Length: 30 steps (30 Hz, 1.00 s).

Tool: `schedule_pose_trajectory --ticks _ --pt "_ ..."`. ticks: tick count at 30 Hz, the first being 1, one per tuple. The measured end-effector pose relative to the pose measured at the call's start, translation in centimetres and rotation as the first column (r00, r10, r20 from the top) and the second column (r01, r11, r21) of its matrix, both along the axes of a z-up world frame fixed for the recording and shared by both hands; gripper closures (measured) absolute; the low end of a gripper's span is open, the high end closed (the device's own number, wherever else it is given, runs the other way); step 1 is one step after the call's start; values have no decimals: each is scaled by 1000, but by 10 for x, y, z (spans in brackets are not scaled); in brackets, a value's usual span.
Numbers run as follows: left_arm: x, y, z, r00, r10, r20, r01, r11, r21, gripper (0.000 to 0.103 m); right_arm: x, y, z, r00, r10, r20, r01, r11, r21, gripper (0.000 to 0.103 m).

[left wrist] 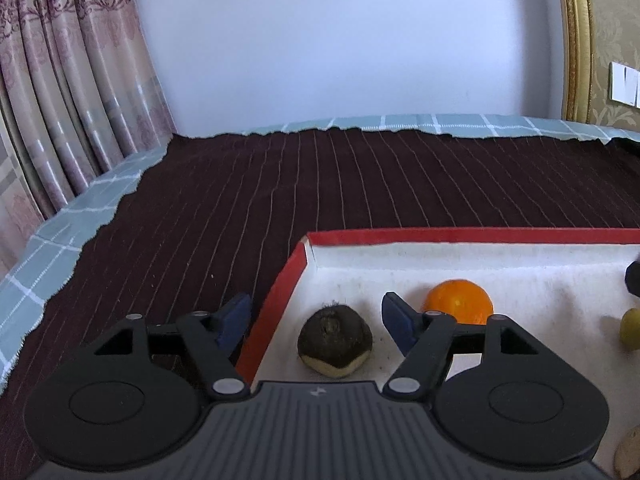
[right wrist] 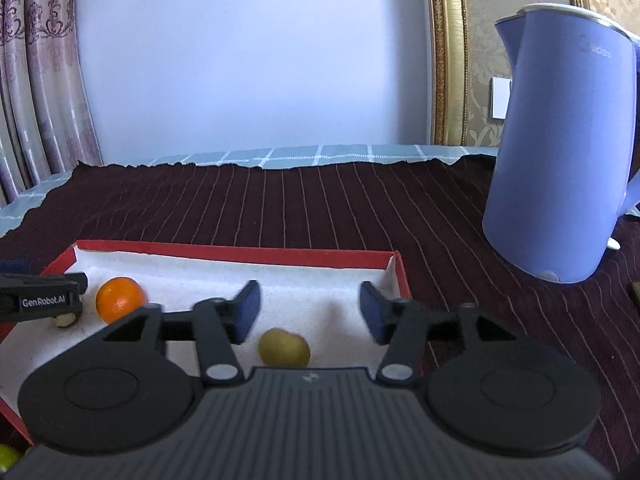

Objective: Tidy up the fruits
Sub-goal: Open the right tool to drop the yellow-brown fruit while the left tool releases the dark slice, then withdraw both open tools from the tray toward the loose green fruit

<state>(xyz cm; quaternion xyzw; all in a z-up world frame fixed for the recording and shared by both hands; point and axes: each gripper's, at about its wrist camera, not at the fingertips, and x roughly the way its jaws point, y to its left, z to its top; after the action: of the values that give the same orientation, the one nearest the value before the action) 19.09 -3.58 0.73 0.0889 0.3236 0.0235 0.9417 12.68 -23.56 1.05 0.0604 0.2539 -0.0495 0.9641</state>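
Observation:
A red-rimmed box (left wrist: 280, 292) with a white lining holds the fruits. In the left wrist view, a dark brown fruit with a pale cut base (left wrist: 335, 342) lies between the fingers of my open left gripper (left wrist: 316, 322), whose left finger is outside the box wall. An orange (left wrist: 458, 301) lies beyond the right finger. A yellow-green fruit (left wrist: 631, 328) is at the right edge. In the right wrist view, my open right gripper (right wrist: 308, 312) hovers over the box (right wrist: 240, 254), with a yellow-green fruit (right wrist: 284, 347) below it. The orange (right wrist: 120, 299) sits at the left, beside the left gripper's finger (right wrist: 44, 300).
A blue electric kettle (right wrist: 560, 152) stands right of the box on the dark striped cloth (right wrist: 460, 240). A checked teal cloth (left wrist: 60, 248) lies under it at the table edges. Curtains (left wrist: 60, 80) hang at left, and a gold frame (right wrist: 448, 52) at the wall. Another pale fruit (left wrist: 628, 456) shows at the corner.

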Motion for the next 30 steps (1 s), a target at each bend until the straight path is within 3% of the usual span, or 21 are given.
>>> schedule_pose_trajectory --ticks 4,6,10,13,21,27,30 --pt "-1 4 -1 1000 11 -21 -12 1000 -14 30 -10 2 4 999 2 32 -2 1000 -3 25" --pt "-3 6 -1 999 15 -31 -15 999 -29 22 -16 1 5 999 0 48 0 1000 2 15" --pt "-9 10 1 999 24 -26 -25 999 -37 22 -25 2 6 997 -3 71 2 1000 11 1" --pt "-19 10 4 1000 27 -4 -27 999 -27 21 -32 3 6 997 4 75 -6 1000 23 0" --pt "-54 14 9 998 13 58 -14 1000 14 8 -53 6 5 995 11 95 -15 999 40 0" --pt "-82 29 10 996 -36 80 40 998 -43 8 -75 10 -4 994 -18 109 12 999 50 0" --pt "-94 38 10 993 -43 105 50 996 -69 8 -88 16 -6 991 -38 125 37 999 12 0"
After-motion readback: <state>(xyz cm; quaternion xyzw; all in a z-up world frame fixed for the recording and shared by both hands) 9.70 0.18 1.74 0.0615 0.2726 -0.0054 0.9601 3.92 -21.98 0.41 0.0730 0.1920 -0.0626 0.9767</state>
